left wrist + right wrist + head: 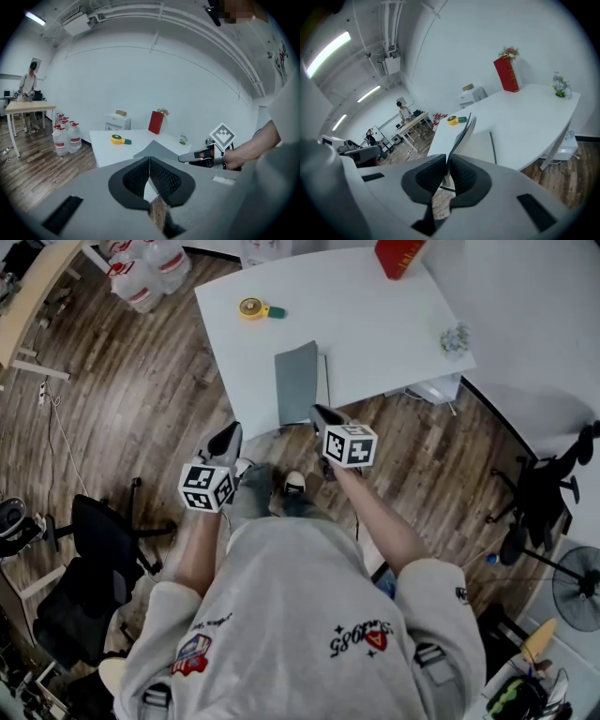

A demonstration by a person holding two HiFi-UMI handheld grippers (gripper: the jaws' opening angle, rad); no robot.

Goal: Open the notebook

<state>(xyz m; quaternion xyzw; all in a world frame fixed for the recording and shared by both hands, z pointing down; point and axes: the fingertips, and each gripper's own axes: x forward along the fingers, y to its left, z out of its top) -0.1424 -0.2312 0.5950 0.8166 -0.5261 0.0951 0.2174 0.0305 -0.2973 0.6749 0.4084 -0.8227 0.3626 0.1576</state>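
right gripper (447, 161): jaws nearly together, clamped on the near edge of the notebook's cover (464, 133), thin dark sheet running up from between the pads

left gripper (149, 161): jaws closed, pads meeting at the tips, nothing between them. Held off the table's near edge over the wood floor (141, 418), left of the notebook and not touching it

notebook (298, 381): grey, on the white table (375, 324) at its near edge, roughly mid-width. Cover lifted off the pages and tilted up, so partly open. White pages (480, 145) lie flat on the table to the right of the raised cover in the right gripper view. In the left gripper view the cover shows as a grey peak above the tabletop, right gripper at its right side

rest of the table:
- yellow tape measure (251, 307) with a green tab, far-left area, well apart from the notebook
- red box (401, 254) upright at the far edge
- small plant (455, 338) near the right corner

around it:
- water bottles (141, 277) on the floor past the table's far-left corner
- black office chair (94, 559) to the person's left
- another person (29, 84) standing by a wooden table (28, 107) at the back of the room
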